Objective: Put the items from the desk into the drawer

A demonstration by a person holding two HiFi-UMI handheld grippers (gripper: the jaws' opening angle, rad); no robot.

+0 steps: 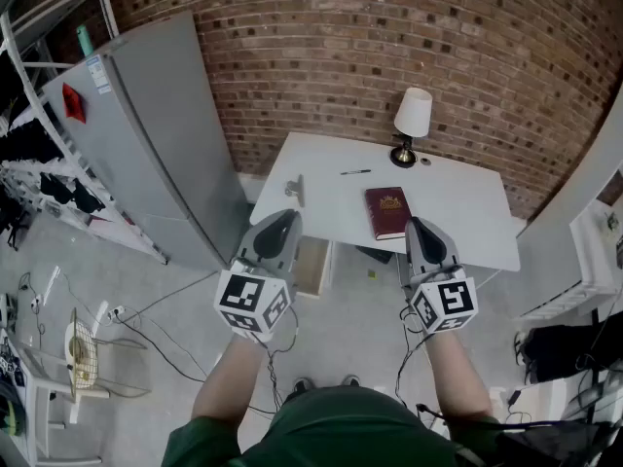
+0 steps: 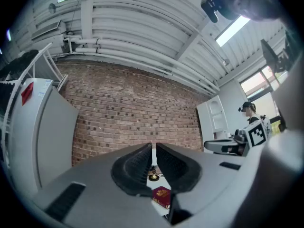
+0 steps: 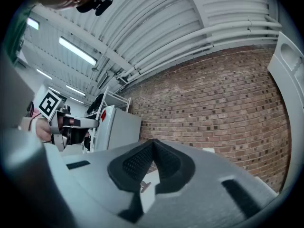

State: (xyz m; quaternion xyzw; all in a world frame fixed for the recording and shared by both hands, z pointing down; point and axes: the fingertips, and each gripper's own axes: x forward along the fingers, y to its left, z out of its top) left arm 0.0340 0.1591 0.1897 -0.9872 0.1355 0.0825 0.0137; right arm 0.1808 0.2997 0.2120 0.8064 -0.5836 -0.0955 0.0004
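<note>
1. A white bench [image 1: 467,212] stands with its back edge against a brick wall [image 1: 389,47], on a grey floor [image 1: 360,309].
2. A red book [image 1: 387,212] lies flat near the middle of the bench, close to the front edge.
3. A lamp [image 1: 413,120] with a white shade stands at the back of the bench, with a small dark thing [image 1: 425,161] just beside its base.
4. A pen [image 1: 355,172] lies to the left of the lamp, apart from the book.
5. A small grey metal item [image 1: 295,191] sits near the left end of the bench; what it is cannot be told.
6. A pale drawer [image 1: 313,266] juts out below the front edge, on the left side.
7. A tall grey fridge [image 1: 156,134] stands to the left of the bench, against the wall.
8. Further left is a rack [image 1: 39,163] hung with dark clothes, and a white chair [image 1: 83,348] with cables on the floor near it.
9. A white cabinet [image 1: 596,246] stands to the right of the bench.
10. The ceiling is white and ribbed, with strip lights.
11. The left gripper [image 1: 284,217] is held in front of the bench, above the drawer; its jaws are clenched to a thin slit with nothing between them.
12. The right gripper [image 1: 419,224] is held just before the front edge, near the book; its jaws are pressed together and empty.
</note>
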